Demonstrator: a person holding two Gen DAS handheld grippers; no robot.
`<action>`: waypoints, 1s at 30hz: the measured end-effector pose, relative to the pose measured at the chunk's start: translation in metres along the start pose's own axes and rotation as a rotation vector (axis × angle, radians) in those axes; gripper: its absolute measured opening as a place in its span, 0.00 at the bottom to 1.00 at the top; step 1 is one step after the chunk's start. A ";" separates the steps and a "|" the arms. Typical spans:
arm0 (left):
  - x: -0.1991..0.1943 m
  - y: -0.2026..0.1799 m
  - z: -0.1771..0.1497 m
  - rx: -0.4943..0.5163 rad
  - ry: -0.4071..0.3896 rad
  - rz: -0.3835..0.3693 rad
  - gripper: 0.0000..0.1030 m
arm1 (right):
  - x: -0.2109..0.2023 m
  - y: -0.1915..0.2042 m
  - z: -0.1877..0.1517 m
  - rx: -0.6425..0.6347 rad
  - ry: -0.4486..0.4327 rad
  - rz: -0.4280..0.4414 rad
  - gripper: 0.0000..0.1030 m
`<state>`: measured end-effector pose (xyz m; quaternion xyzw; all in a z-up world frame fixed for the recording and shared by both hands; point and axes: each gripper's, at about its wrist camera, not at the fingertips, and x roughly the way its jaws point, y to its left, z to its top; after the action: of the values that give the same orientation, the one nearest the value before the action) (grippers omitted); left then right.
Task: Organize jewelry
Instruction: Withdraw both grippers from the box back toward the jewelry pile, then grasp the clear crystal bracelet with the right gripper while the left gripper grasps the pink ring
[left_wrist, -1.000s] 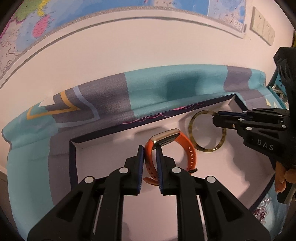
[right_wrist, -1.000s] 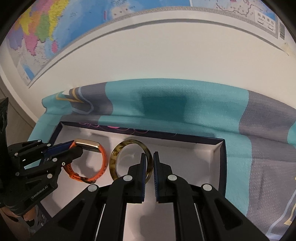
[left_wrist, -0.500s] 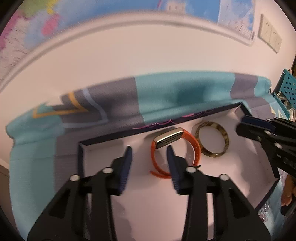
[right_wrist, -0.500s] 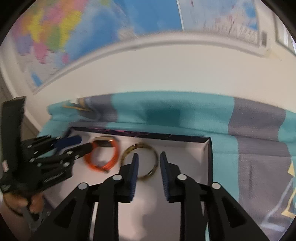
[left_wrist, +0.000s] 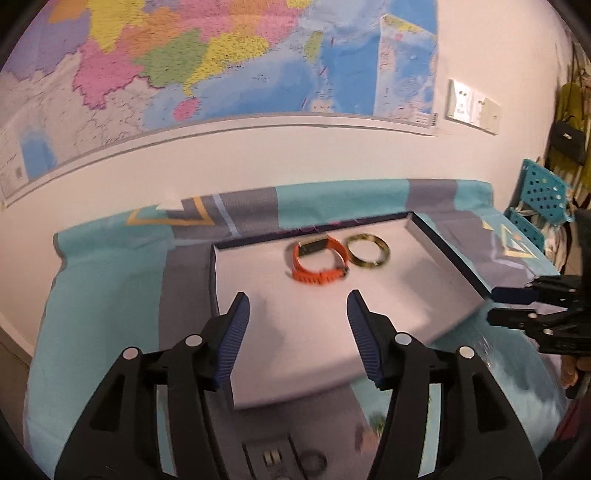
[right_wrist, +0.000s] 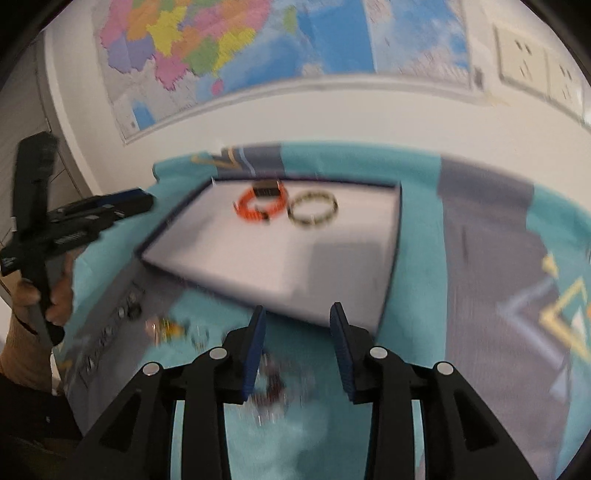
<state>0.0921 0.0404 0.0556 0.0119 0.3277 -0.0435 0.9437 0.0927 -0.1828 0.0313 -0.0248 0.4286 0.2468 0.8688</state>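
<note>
An orange watch band and a mottled green-gold bangle lie side by side at the far end of a shallow white tray with a dark rim. My left gripper hangs over the tray's near part, well back from the band; its jaws are opening with nothing between them. My right gripper hovers just off the tray's near edge, jaws opening and empty. More small jewelry lies blurred on the cloth beneath it.
A teal and grey patterned cloth covers the table. A grey strip holding rings lies near the tray's front. A map hangs on the wall behind. Teal crates stand at the far right.
Both grippers let go, the left of the orange band and the right of the bangle, opened, and pulled back toward the tray's near edge. Both pieces stay in the tray.
</note>
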 end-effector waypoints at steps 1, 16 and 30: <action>-0.005 -0.001 -0.007 -0.001 0.002 -0.011 0.54 | 0.001 -0.002 -0.006 0.012 0.010 0.000 0.33; -0.015 -0.021 -0.082 0.003 0.087 -0.089 0.59 | 0.013 -0.004 -0.040 0.058 0.042 0.007 0.33; -0.011 -0.025 -0.099 0.003 0.115 -0.109 0.62 | 0.008 0.001 -0.039 0.057 0.021 0.021 0.08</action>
<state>0.0200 0.0211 -0.0147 -0.0021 0.3815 -0.0944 0.9195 0.0675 -0.1886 0.0012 0.0018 0.4448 0.2433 0.8619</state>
